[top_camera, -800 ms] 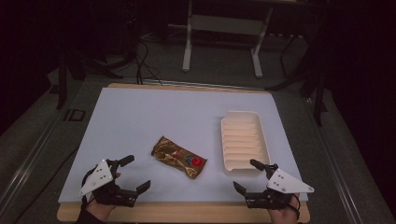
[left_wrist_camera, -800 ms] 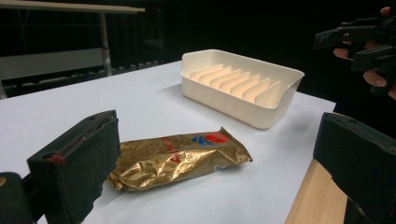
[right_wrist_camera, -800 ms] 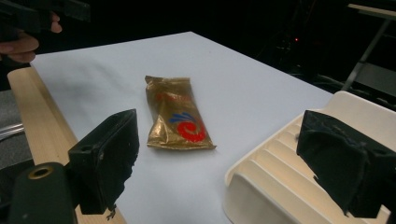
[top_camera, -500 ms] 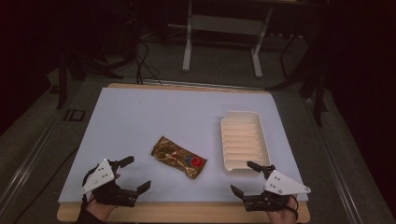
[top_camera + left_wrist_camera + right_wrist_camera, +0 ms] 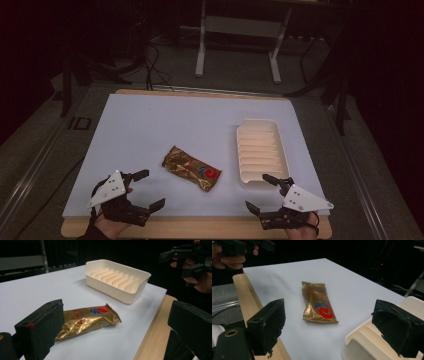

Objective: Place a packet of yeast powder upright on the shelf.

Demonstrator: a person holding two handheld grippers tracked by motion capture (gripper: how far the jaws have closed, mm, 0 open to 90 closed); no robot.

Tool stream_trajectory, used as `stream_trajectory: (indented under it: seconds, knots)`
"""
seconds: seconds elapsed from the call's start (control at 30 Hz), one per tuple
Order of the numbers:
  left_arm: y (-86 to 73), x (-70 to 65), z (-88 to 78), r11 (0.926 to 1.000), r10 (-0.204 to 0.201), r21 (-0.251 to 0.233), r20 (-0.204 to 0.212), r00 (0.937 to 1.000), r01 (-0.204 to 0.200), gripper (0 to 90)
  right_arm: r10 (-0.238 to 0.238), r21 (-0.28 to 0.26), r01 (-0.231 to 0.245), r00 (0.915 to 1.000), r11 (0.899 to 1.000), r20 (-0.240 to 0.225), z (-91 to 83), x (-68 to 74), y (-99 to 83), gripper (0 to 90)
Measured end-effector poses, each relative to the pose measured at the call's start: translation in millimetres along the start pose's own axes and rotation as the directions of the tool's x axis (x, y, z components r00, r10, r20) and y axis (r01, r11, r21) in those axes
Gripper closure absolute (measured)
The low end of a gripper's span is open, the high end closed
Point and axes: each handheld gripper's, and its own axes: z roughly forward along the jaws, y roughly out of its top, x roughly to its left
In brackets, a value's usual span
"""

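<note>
A shiny gold snack packet (image 5: 192, 168) lies flat near the middle of the table, a little toward the near edge. It has a red and blue swirl on one end, and that end points toward five o'clock. The packet (image 5: 86, 320) is crinkly and nothing touches it.

At three o'clock from the packet sits a cream tray (image 5: 260, 150) with ridges inside. It is near the packet but apart from it. The tray (image 5: 117, 280) has tall walls.

At seven o'clock from the packet is the left gripper (image 5: 145, 189), held in a hand (image 5: 107, 220). Its two black jaws are spread wide apart and hold nothing. At four o'clock from the packet is the right gripper (image 5: 261, 192), held in the other hand (image 5: 305, 222). Its jaws are spread wide too, with nothing between them. One jaw reaches just beside the tray's near corner.

Everything lies on a big pale blue-white sheet (image 5: 165, 125). The sheet covers a wooden table (image 5: 200, 227), and a strip of bare wood shows along the near edge.

The room around is very dark. Behind the table, at twelve o'clock, stands a white metal frame (image 5: 237, 45) on a grey floor (image 5: 165, 65). Black cables (image 5: 152, 62) lie on the floor at eleven o'clock.
</note>
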Motion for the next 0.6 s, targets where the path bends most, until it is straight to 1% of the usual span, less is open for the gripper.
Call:
stream_trajectory:
  seconds: [0.03, 0.07, 0.1, 0.17, 0.2, 0.3, 0.37, 0.43, 0.47, 0.5, 0.6]
  knots:
    - [1.7, -1.6, 0.8, 1.0, 0.004, 0.004, 0.006, 1.0, -0.004, 1.2, -0.001, -0.009, 0.001, 1.0, 1.0, 0.001, -0.9, 0.3, 0.8, 11.2]
    - [3.4, -3.2, 1.6, 1.0, 0.004, 0.005, 0.018, 0.9998, -0.004, 1.2, -0.013, -0.019, 0.013, 0.9999, 1.0, 0.01, -1.8, 0.7, 1.7, 11.2]
    - [5.6, -4.7, 2.9, 0.9999, 0.007, 0.015, 0.022, 0.9997, -0.008, 1.2, -0.022, -0.03, 0.023, 0.9996, 0.999, 0.02, -2.8, 1.0, 2.7, 11.3]
    - [9.4, -7.7, 4.9, 0.9995, 0.022, 0.023, 0.021, 0.9995, -0.023, 1.2, -0.029, -0.057, 0.031, 0.999, 0.998, 0.035, -4.8, 0.6, 4.0, 11.4]
    - [11.6, -9.0, 5.8, 0.9994, 0.021, 0.027, 0.015, 0.9997, -0.022, 1.2, -0.03, -0.065, 0.033, 0.9984, 0.997, 0.048, -5.6, 0.4, 4.4, 11.5]
    - [18.5, -9.9, 7.2, 0.9997, 0.021, 0.015, 0.008, 0.9998, -0.021, 1.3, -0.022, -0.083, 0.027, 0.9981, 0.996, 0.058, -7.1, -1.9, 4.7, 11.6]
    - [20.7, -9.9, 7.7, 0.9998, 0.019, 0.01, 0.006, 0.9998, -0.019, 1.3, -0.02, -0.084, 0.025, 0.9979, 0.996, 0.062, -7.3, -2.8, 4.9, 11.6]
    - [25.2, -8.8, 9.4, 0.9998, 0.02, -0.002, 0.003, 0.9998, -0.02, 1.2, -0.007, -0.073, 0.013, 0.9973, 0.997, 0.073, -7.3, -4.0, 5.6, 11.6]
    - [27.0, -8.3, 10.5, 0.9997, 0.021, -0.01, -0.009, 0.9997, -0.021, 1.2, -0.005, -0.066, 0.01, 0.9972, 0.998, 0.074, -7.2, -4.2, 5.9, 11.6]
    - [28.6, -8.0, 11.4, 0.9996, 0.026, -0.013, -0.011, 0.9996, -0.027, 1.3, 0.001, -0.051, 0.003, 0.9972, 0.999, 0.075, -6.8, -4.2, 6.3, 11.6]
    - [33.1, -6.2, 15.1, 0.9992, 0.036, -0.016, -0.026, 0.999, -0.036, 1.3, 0.003, -0.049, 0.0, 0.9976, 0.999, 0.07, -6.4, -3.6, 6.8, 11.5]
